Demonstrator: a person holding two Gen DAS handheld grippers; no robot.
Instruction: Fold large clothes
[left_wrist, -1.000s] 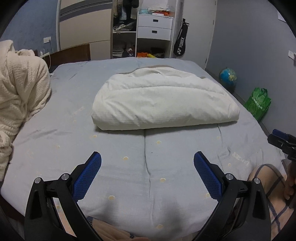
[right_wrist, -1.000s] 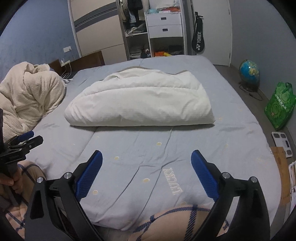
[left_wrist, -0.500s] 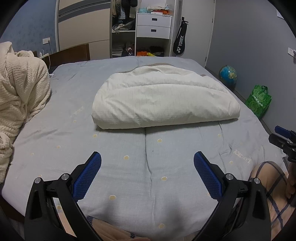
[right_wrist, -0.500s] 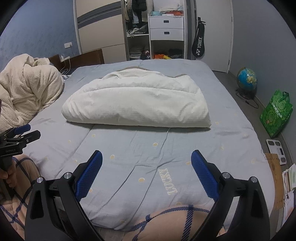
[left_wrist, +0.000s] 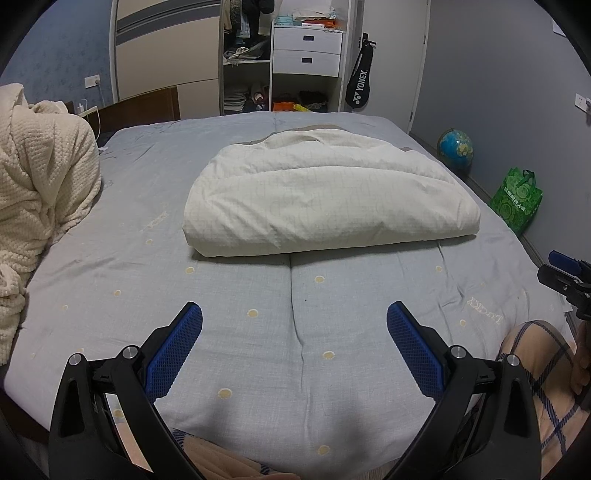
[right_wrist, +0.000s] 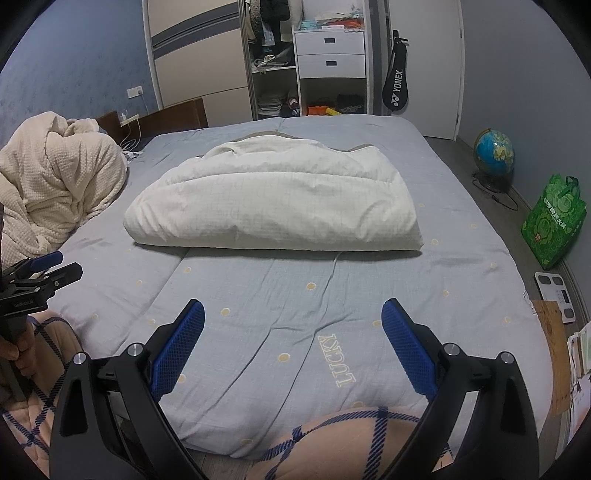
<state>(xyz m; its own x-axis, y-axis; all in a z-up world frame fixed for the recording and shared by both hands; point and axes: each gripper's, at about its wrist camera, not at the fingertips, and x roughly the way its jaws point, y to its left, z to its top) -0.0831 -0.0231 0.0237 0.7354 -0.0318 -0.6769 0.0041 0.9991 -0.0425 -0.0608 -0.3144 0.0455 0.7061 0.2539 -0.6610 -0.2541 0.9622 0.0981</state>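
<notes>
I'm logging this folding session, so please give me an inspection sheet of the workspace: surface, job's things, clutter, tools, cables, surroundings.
Surface: bed with grey dotted cover, creased, the word LUCKY near the front edge.
Job's things: white quilt lies folded in a thick bundle mid-bed; cream knitted blanket heaped unfolded at the bed's left side.
Clutter: nothing seen on the bed apart from these.
Grippers: left tool open, empty, above the front of the bed; right tool open, empty, likewise.
Cables: white charger lead by the headboard; dark cord on the floor by the globe.
Surroundings: open wardrobe, white drawers, racket bag, green bag, scale on the floor.
</notes>
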